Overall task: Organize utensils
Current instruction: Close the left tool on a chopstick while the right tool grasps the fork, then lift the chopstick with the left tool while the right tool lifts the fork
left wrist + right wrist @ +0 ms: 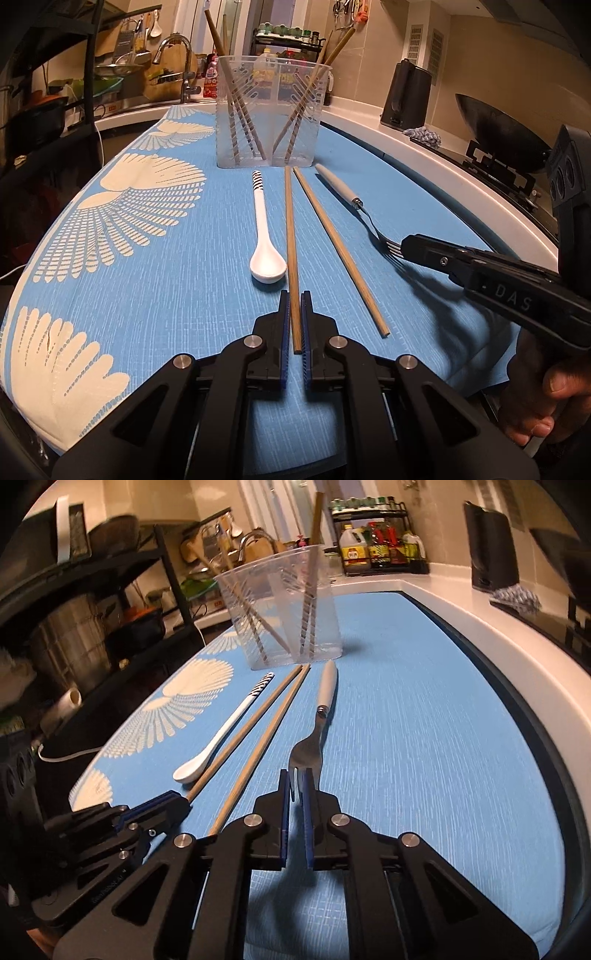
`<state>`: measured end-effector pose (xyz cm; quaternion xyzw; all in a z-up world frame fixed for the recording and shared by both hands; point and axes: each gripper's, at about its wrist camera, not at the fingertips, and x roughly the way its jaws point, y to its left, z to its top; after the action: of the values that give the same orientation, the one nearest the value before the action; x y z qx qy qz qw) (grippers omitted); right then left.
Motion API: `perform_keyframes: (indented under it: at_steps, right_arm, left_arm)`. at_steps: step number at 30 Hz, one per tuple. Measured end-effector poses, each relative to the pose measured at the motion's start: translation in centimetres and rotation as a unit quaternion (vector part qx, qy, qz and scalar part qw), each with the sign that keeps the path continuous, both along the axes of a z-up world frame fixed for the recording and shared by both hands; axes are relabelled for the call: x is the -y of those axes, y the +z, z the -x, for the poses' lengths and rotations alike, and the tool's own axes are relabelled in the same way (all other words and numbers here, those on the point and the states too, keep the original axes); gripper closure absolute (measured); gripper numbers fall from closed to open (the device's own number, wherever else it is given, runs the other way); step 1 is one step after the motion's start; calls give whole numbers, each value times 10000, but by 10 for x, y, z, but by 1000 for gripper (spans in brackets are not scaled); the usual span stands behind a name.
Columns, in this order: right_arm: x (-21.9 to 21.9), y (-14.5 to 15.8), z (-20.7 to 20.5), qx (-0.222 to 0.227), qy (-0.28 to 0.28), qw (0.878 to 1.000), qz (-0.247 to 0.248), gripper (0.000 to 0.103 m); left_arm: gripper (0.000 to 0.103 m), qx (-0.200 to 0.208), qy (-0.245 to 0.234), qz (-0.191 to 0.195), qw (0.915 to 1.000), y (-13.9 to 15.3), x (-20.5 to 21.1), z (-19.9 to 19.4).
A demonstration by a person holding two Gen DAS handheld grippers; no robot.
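Observation:
On the blue patterned mat (pixel 177 302) lie a white spoon (pixel 264 240), two wooden chopsticks and a grey-handled fork (pixel 347 192). My left gripper (pixel 294 319) is shut on the near end of the left chopstick (pixel 290 229). The second chopstick (pixel 340 251) lies loose beside it. In the right wrist view my right gripper (pixel 296 786) is shut on the tines of the fork (pixel 312 738), which rests on the mat. The left gripper (pixel 177 803) shows there at the lower left. Behind the utensils stands a clear holder (pixel 271 122) with several chopsticks in it.
The white counter edge (pixel 461 184) curves along the right, with a black kettle (pixel 406 96), a grey cloth (pixel 424 134) and a wok (pixel 495 125) on a stove. A tap (pixel 177 48) and a spice rack (pixel 376 542) are behind. Dark shelving (pixel 92 602) stands left. A hand (pixel 546 402) holds the right gripper.

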<state>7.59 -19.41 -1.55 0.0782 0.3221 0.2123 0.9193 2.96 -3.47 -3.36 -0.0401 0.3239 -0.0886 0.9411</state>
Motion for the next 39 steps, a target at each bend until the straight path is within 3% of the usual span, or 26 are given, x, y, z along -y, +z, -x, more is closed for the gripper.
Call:
perform_keyframes:
  at_steps: [7, 10, 39]
  right_arm:
    - [8, 0, 1, 48, -136, 9998, -103, 93]
    - [5, -2, 1, 98, -108, 9997, 175, 90]
    - [-14, -10, 1, 268, -38, 9971, 707, 95]
  left_arm:
    - [97, 43, -35, -68, 10000, 1, 3, 0]
    - [97, 55, -58, -92, 9999, 1, 6, 0]
    - [96, 277, 140, -397, 9987, 0, 20, -5]
